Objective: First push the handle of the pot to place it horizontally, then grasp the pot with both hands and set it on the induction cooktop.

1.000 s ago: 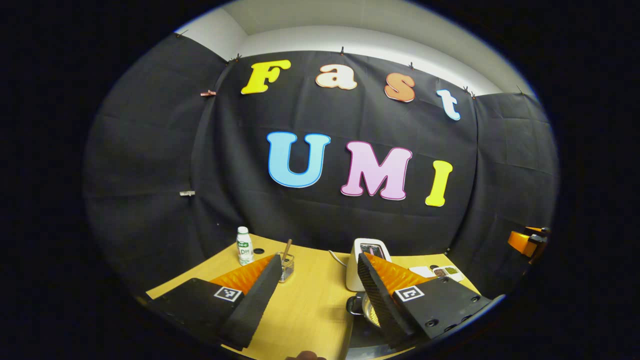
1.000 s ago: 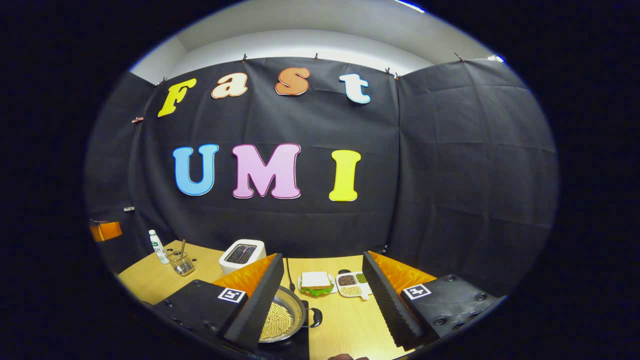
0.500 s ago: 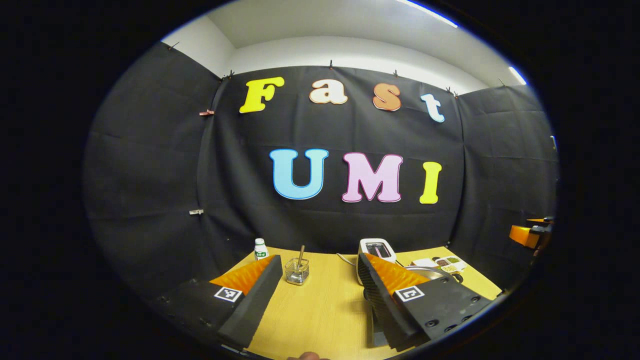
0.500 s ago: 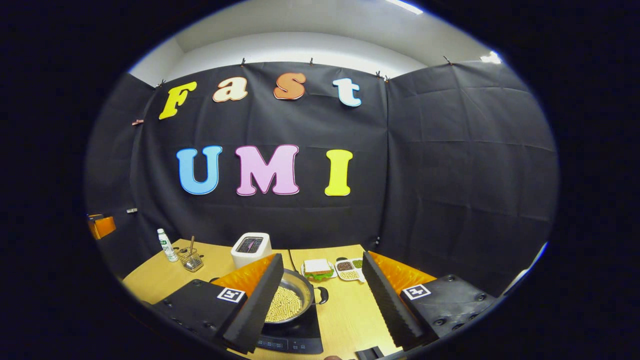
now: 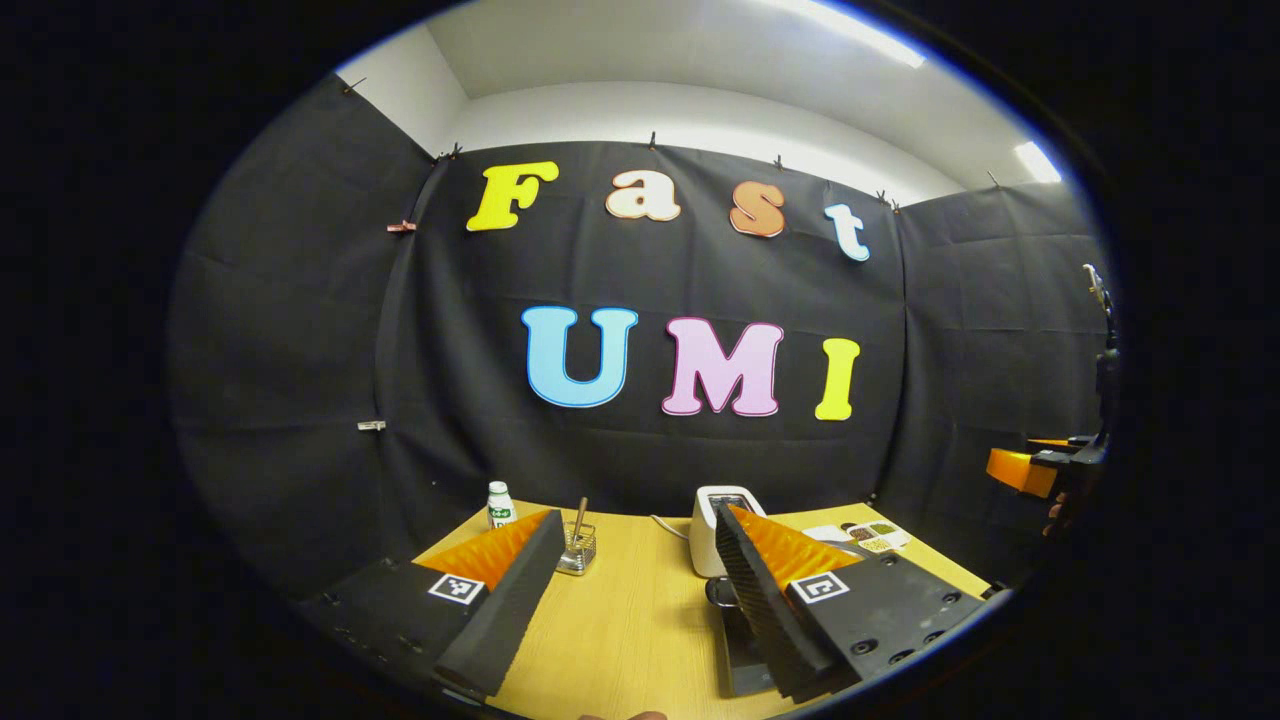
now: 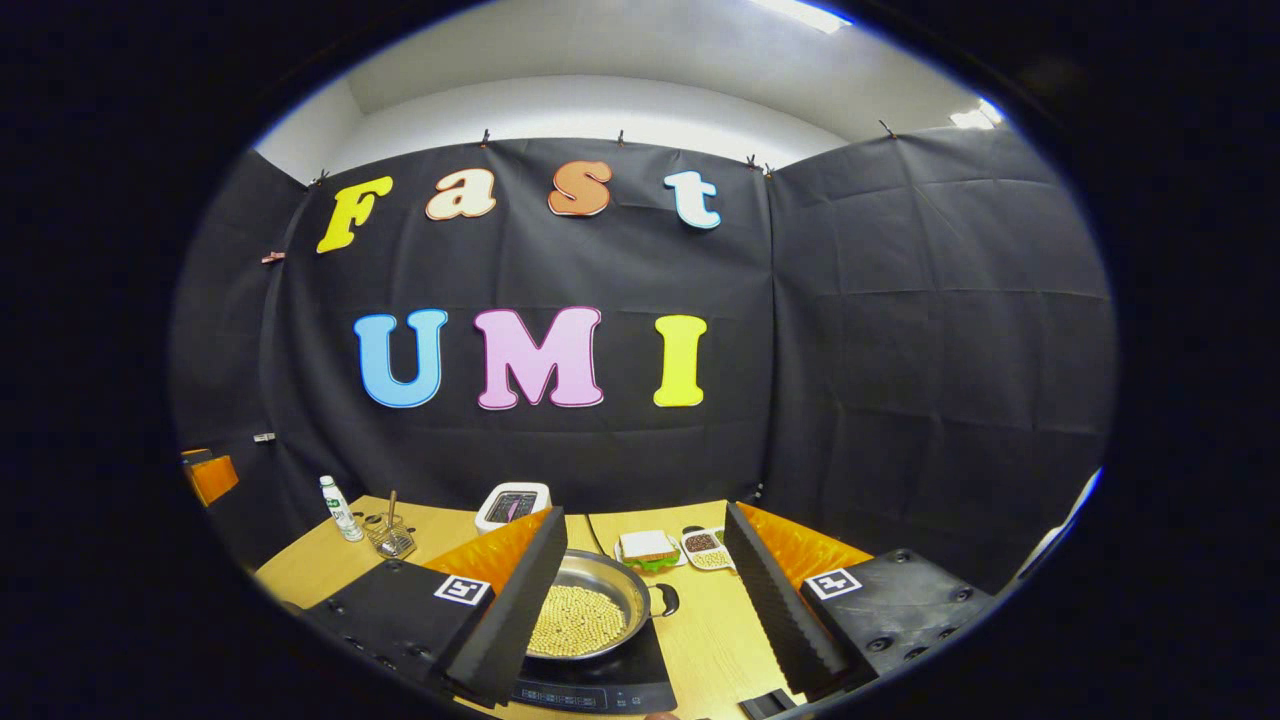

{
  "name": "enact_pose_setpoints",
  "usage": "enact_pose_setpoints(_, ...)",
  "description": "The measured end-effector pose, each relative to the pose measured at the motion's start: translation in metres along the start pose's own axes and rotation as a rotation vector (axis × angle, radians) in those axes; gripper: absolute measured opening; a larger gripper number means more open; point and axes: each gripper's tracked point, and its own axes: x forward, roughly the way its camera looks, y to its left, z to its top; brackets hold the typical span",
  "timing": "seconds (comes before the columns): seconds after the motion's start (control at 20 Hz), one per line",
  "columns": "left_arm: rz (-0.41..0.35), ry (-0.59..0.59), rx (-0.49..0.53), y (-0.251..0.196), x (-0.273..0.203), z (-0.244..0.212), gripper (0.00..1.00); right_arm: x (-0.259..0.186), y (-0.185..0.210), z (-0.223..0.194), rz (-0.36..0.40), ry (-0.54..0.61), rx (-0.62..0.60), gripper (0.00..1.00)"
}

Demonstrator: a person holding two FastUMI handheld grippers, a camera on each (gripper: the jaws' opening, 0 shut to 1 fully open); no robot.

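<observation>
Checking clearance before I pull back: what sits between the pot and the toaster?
In the right gripper view, only bare tabletop and the toaster's cord separate the pot from the toaster.

Black ribbed foam fingers [image 5: 510, 600], orange backing, square printed markers, black screws

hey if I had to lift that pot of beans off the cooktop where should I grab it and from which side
Take the pot by its small black loop handle, which sticks out sideways from the rim on the sandwich side. Come in from that side with the jaws level, probably pairing it with a grip on the opposite rim, since the pan is wide, shallow and holds loose beans.
</observation>
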Motion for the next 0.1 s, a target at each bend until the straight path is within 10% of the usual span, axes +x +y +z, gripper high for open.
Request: enact_pose_setpoints(0.1,-0.008,0.015,0.005,0.0011,-0.0007,-0.0035,0.96,0.0020,0.0070,0.0010,0.012,0.001,-0.009,0.98)
